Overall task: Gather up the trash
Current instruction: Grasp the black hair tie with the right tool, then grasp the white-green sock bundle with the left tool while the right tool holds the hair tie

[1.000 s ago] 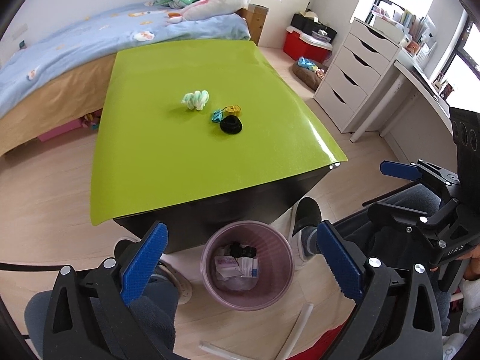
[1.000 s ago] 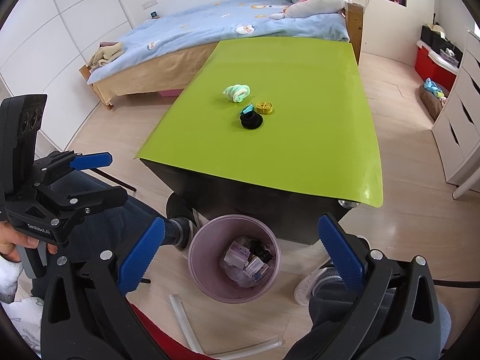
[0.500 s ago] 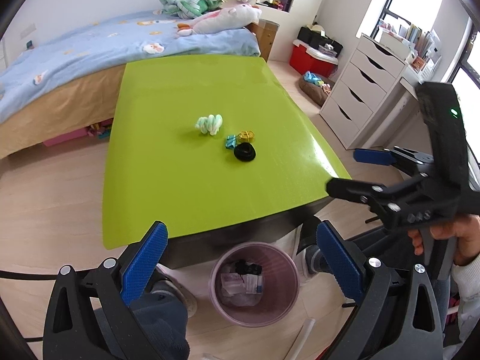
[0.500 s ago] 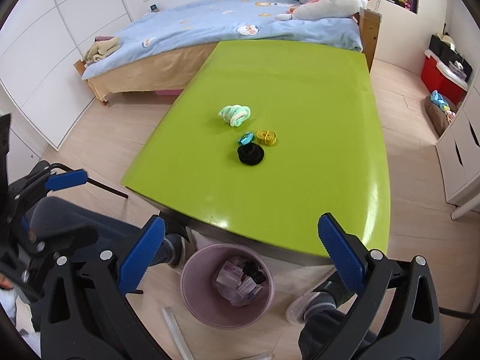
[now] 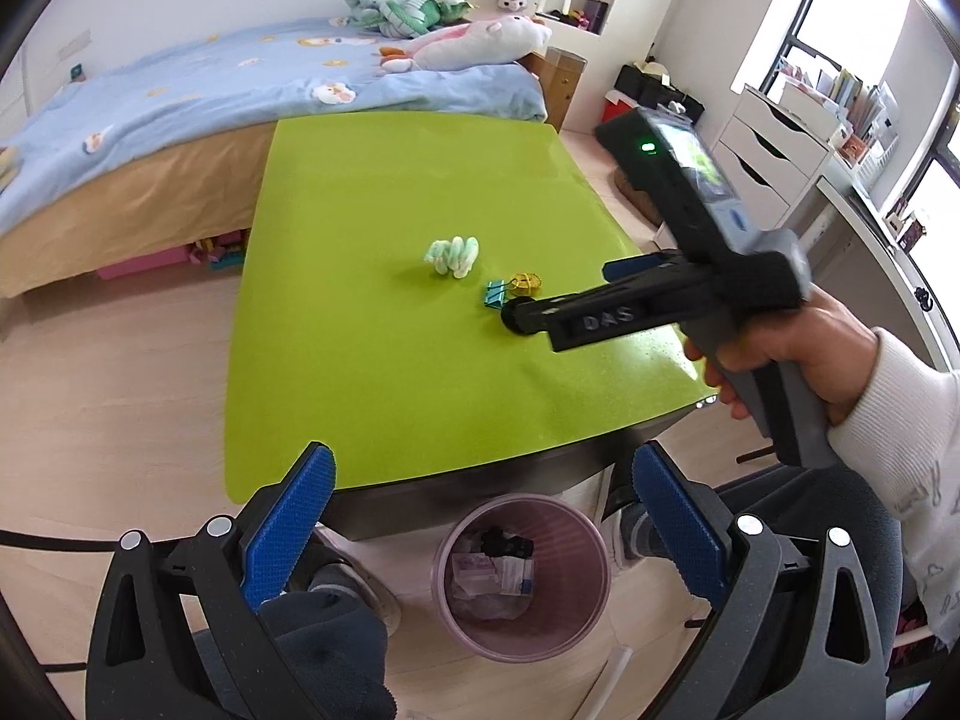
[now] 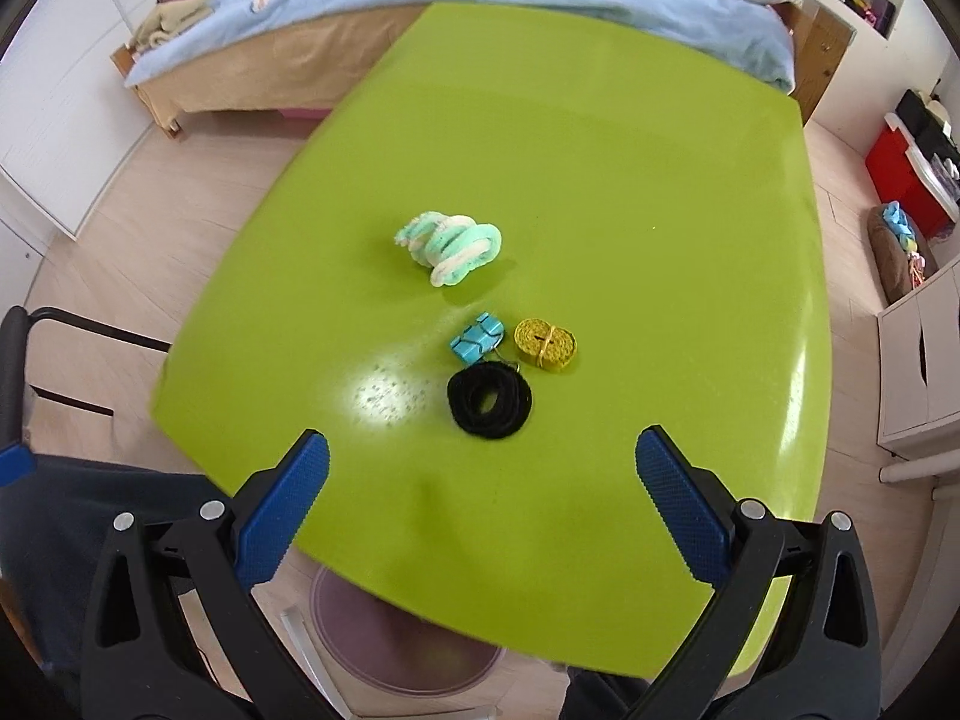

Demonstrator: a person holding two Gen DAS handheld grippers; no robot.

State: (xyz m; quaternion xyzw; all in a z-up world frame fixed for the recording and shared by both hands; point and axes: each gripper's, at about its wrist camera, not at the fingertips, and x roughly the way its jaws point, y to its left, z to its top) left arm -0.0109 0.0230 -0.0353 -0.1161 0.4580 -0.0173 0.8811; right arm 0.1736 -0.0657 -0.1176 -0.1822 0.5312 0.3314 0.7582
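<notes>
On the lime-green table (image 6: 630,192) lie a black coiled strap (image 6: 489,398), a teal binder clip (image 6: 476,341), a yellow rolled tape (image 6: 545,344) and a mint-and-white twisted rope bundle (image 6: 450,245). My right gripper (image 6: 480,483) hovers open above the table's near part, just short of the black coil. In the left wrist view the same gripper (image 5: 555,294) reaches over the table from the right, hiding most of the black coil. My left gripper (image 5: 480,516) is open, held back over the pink trash bin (image 5: 521,576), which holds wrappers.
A bed with a blue quilt (image 5: 210,96) and plush toys stands behind the table. White drawers (image 5: 780,162) and a red box (image 6: 906,174) line the right side. The person's legs and shoes flank the bin; a black chair frame (image 6: 90,330) stands on the left.
My right gripper has swung up and forward from beside the bin to over the table, closing in on the black coil. My left gripper rose slightly and stayed by the bin.
</notes>
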